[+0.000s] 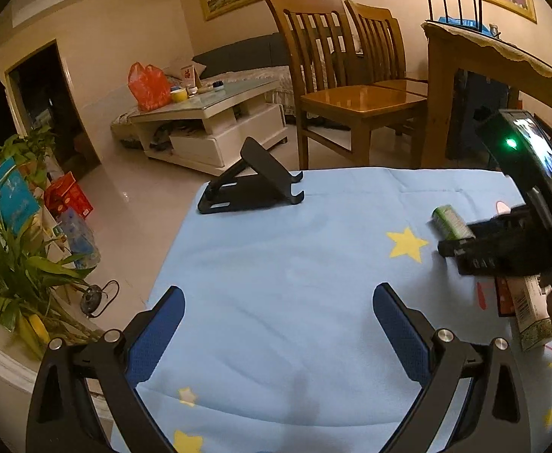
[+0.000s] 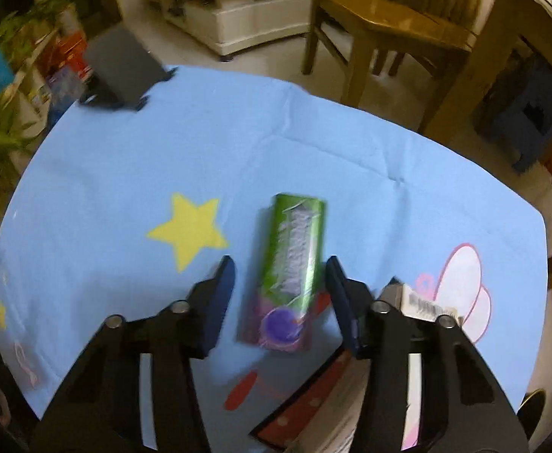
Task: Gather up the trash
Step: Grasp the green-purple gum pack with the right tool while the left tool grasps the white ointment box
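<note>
Right gripper (image 2: 279, 283): jaws straddling green wrapper (image 2: 289, 268), pads not touching. Left gripper (image 1: 279, 324): spread, empty. Risk: off-centre closure skids wrapper toward yellow star (image 2: 189, 228).

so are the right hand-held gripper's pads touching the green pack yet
Apart. The right wrist view shows blue cloth on both sides between the right hand-held gripper pads and the green pack, though the frame is blurred.

The counter (image 2: 105, 173) wears a pale blue star-printed cloth. A green wrapper (image 2: 289, 268) lies just beside the yellow star (image 2: 187, 228) — a black stand (image 2: 122, 70) sits well beyond it.
</note>
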`<state>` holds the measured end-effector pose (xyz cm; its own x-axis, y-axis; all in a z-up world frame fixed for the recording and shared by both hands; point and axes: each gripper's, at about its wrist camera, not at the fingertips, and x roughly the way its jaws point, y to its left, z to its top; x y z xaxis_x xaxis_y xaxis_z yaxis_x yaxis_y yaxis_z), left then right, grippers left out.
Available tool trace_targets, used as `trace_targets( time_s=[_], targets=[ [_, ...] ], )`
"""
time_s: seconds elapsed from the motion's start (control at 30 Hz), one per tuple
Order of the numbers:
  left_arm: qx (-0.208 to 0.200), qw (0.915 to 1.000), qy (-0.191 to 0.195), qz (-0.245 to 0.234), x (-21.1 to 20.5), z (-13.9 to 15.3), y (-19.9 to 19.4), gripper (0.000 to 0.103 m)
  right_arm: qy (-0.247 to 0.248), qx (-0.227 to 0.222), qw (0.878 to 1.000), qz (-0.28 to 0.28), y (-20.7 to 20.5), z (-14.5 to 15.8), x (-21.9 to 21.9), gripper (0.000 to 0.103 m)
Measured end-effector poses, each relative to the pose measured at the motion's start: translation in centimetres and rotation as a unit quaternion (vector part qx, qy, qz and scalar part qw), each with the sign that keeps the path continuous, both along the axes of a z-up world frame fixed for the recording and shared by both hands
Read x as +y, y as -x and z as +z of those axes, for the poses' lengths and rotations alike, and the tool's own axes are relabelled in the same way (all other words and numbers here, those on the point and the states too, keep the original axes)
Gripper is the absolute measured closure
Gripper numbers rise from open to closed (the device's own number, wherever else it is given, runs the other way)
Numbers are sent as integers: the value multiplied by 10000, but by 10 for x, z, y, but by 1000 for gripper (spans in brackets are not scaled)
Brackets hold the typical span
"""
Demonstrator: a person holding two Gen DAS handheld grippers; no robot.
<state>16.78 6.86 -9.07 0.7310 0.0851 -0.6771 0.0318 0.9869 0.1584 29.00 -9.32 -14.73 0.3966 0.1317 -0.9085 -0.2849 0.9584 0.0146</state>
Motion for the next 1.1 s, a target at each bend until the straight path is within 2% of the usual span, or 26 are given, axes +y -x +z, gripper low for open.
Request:
trace_targets(
  time_s=[0.07,0.17,0.23,0.27,0.3,0.4,0.53,0.63,0.73,0.83,0.93,1.1],
  targets=[
    [36,10000,43,-32,-1,-1,0,7,-377,-48,9993,58,15,7,-5,70],
    [42,10000,35,-59,-3,-3,1,7,-1193,-199,9926,-123,41,26,-34,72],
    [43,10000,8,-78,-5,-5,1,7,-1639,-372,9853,-322,57,39,-61,72],
    [57,9999,30,-108,-7,-7,2,7,-2068,-528,9757,-486,71,50,-82,72],
    [72,9999,63,-141,-9,-8,2,7,-2284,-629,9698,-578,82,59,-97,72],
    [97,9995,64,-296,-18,-13,5,7,-2596,-953,9564,-943,116,74,-149,72],
    [154,9965,184,-797,-41,-18,14,7,-2982,-1170,9323,-1678,163,64,-222,72],
    [305,9892,558,-1318,-69,-19,18,7,-3527,-1163,9004,-2268,193,38,-280,72],
    [501,9817,785,-1660,-102,-21,19,7,-3847,-1279,8769,-2582,218,21,-317,72],
    [584,9778,734,-1872,-139,-19,16,7,-4076,-1375,8586,-2787,233,9,-343,72],
    [647,9748,645,-2034,-176,-17,8,7,-4176,-1433,8517,-2825,239,5,-354,72],
    [844,9759,287,-1994,-219,-35,-8,9,-4204,-1526,8521,-2719,244,8,-354,72]
  ],
)
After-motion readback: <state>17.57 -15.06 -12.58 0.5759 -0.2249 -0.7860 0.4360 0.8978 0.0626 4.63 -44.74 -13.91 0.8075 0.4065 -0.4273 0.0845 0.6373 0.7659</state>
